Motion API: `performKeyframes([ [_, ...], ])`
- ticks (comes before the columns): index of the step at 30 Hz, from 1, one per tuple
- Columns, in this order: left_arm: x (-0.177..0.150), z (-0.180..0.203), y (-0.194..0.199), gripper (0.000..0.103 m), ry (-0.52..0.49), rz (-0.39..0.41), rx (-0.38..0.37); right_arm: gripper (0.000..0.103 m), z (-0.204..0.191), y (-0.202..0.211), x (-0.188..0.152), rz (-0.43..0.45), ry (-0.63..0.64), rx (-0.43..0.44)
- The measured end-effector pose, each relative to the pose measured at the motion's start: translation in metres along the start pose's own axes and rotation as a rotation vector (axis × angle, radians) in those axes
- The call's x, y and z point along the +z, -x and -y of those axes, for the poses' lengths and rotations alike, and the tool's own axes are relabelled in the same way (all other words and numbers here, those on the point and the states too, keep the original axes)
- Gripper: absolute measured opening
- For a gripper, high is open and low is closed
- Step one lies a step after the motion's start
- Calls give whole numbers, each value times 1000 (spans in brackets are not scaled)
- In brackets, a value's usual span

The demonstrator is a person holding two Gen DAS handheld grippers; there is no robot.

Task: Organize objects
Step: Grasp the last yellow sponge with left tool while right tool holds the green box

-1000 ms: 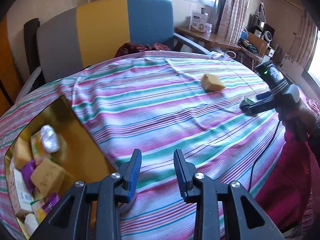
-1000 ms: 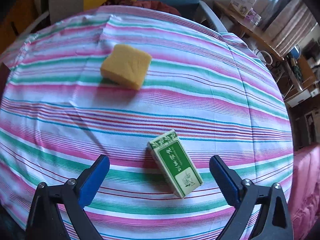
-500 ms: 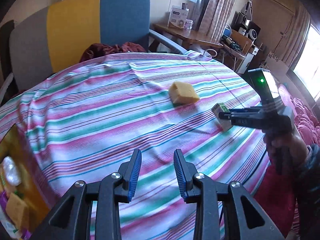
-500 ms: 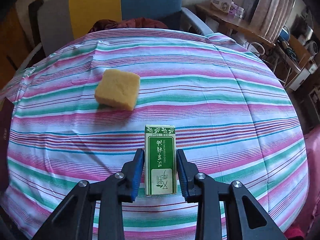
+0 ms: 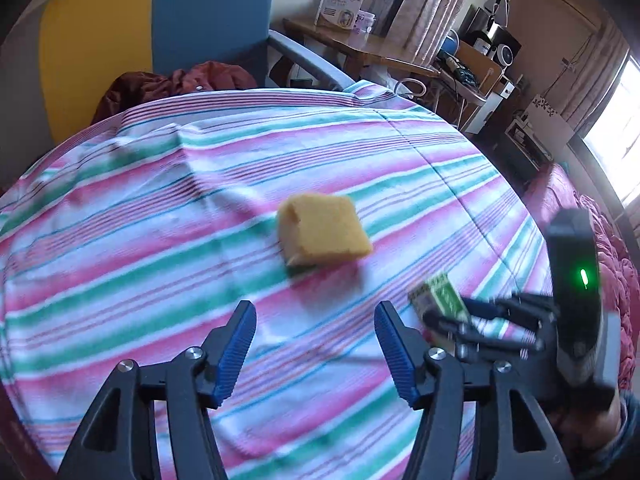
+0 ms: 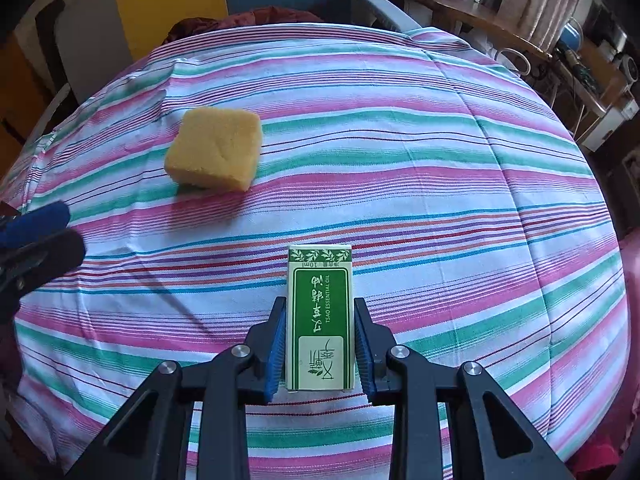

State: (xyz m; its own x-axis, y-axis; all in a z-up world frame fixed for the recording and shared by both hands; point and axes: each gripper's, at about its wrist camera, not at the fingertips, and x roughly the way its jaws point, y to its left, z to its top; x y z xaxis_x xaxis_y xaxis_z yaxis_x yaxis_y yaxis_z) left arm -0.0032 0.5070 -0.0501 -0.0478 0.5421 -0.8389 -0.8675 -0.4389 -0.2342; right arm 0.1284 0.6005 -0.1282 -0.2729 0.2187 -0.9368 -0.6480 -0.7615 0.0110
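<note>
Striped cloth (image 6: 400, 152) in pink, green and white covers the round counter, with daylight falling across it from a window at the right of the left wrist view.

On that cloth, near the front edge, the green box (image 6: 320, 320) with white lettering lies flat, its long side running away from the right camera. The right tongs (image 6: 320, 344) are clamped on it, one blue pad pressed against each long side. In the left wrist view the same box (image 5: 440, 300) shows at the right, blurred, sticking out of the right tongs (image 5: 452, 316), whose black body carries a green light.

A yellow sponge (image 6: 216, 154) sits on the cloth beyond the box and to its left, well apart from it. In the left wrist view the sponge (image 5: 324, 236) lies ahead of the left tongs (image 5: 316, 344), a little beyond their tips. Those tongs are apart and opening, with only cloth between the pads. One of their blue pads (image 6: 36, 220) reaches in at the left edge of the right wrist view.

Behind the counter stands a chair (image 5: 160, 32) with yellow and blue panels and a dark red cloth (image 5: 176, 84) heaped on its seat. Further back, a wooden desk (image 5: 360, 46) holds a white carton (image 5: 340, 0), and curtains (image 5: 420, 0) hang beside it.
</note>
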Motion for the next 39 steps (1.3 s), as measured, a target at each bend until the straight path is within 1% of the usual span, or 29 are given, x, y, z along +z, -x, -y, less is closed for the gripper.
performKeyframes([
  [1,10,6,-8,63,-5,0,10,31,1,0,0,-1,-4,-1],
  [3,23,14,-19,69,-12,0,13,31,4,0,0,-2,-13,2],
  [5,35,23,-33,80,-17,-2,23,31,7,1,0,-3,-23,5],
  [10,54,31,-71,83,-32,-40,98,31,12,1,0,0,-34,12],
  [12,57,26,-88,83,-28,-61,130,31,10,1,0,0,-29,14],
  [13,57,22,-96,80,-17,-83,143,31,9,1,0,1,-25,11],
  [14,55,15,-102,66,7,-99,159,31,10,1,-1,2,-22,7],
  [15,53,11,-103,66,22,-98,149,31,9,0,0,4,-18,3],
  [16,50,7,-97,63,30,-70,122,31,10,0,0,6,-14,0],
  [18,41,2,-84,61,29,-51,94,31,10,-1,1,13,-3,-13],
  [19,37,1,-77,61,28,-38,91,31,10,-1,2,17,4,-14],
  [22,15,-8,-40,61,13,18,92,31,1,1,3,42,48,-16],
  [24,-1,-11,-19,61,3,34,103,31,-7,4,1,59,88,-13],
  [26,-27,-19,10,61,-5,55,121,31,-16,8,0,79,127,-13],
  [27,-34,-18,18,61,-7,61,129,31,-20,10,-2,90,142,-9],
  [29,-59,-29,44,61,-9,74,152,31,-24,14,-4,108,169,1],
  [32,-92,-45,68,61,7,85,193,31,-33,14,-6,114,209,5],
  [34,-109,-55,70,61,23,67,216,31,-39,15,-9,122,235,12],
  [36,-122,-63,62,61,51,30,227,31,-46,11,-10,118,257,8],
  [39,-128,-70,46,60,64,15,259,31,-49,2,-13,97,265,-68],
])
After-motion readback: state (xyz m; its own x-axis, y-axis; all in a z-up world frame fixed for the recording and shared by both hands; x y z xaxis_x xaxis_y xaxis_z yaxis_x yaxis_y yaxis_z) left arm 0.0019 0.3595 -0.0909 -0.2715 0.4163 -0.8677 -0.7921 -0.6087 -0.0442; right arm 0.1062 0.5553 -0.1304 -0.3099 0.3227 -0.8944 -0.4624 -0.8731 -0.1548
